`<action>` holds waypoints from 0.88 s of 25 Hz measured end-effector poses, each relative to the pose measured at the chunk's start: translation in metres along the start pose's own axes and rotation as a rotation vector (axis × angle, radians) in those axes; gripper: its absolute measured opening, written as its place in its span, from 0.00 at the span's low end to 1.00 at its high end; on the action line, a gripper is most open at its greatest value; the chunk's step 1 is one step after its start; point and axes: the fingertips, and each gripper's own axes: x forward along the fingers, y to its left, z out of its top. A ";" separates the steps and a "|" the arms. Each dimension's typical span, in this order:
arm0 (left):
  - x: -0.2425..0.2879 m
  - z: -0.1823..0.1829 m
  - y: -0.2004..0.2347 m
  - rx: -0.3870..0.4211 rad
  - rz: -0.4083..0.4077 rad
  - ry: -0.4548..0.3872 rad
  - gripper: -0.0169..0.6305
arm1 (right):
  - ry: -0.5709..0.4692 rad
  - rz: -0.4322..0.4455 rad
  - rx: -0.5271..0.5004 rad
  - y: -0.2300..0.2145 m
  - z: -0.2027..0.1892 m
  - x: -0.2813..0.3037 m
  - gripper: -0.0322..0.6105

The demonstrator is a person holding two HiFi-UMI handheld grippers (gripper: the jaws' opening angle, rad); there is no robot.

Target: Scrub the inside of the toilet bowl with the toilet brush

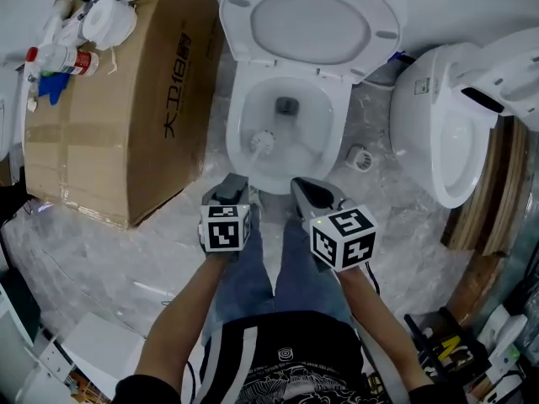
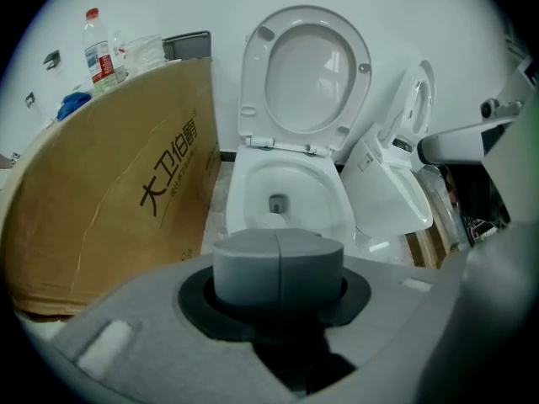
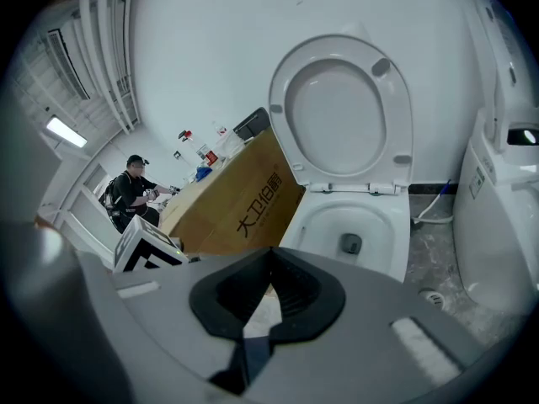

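The toilet bowl stands open with its lid tipped up against the wall, and everything here is placed from that bowl. The toilet brush has its white head down inside, against the wall of the bowl on the person's left and a little short of the drain hole. Its thin handle rises out over the front rim, slanting back toward the person, so the long axis runs from the rim into the basin.

The left gripper hovers just in front of that rim. Its jaws are pressed together, and the handle runs straight into them, so it appears to be clamped on the brush. In the left gripper view the brush head shows just past the jaw tips, dead ahead.

The right gripper hangs beside it, also just before the front rim. Its jaws stand apart with nothing between them.

The brush head lies forward of and below the left jaws, so scrubbing likely means sweeping the handle round while it leans into the basin. The left hand does the work. A cardboard box stands to the left of the bowl.
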 end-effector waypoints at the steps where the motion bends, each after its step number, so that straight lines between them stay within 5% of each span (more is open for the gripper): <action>1: 0.000 -0.004 -0.003 0.000 0.000 0.003 0.26 | 0.001 0.004 -0.003 0.000 -0.001 -0.002 0.05; 12: 0.002 -0.034 -0.065 0.051 -0.049 0.035 0.26 | 0.016 0.025 -0.015 -0.011 -0.019 -0.026 0.05; 22: 0.020 -0.006 -0.093 0.069 -0.071 -0.026 0.26 | 0.017 0.008 -0.011 -0.023 -0.039 -0.044 0.05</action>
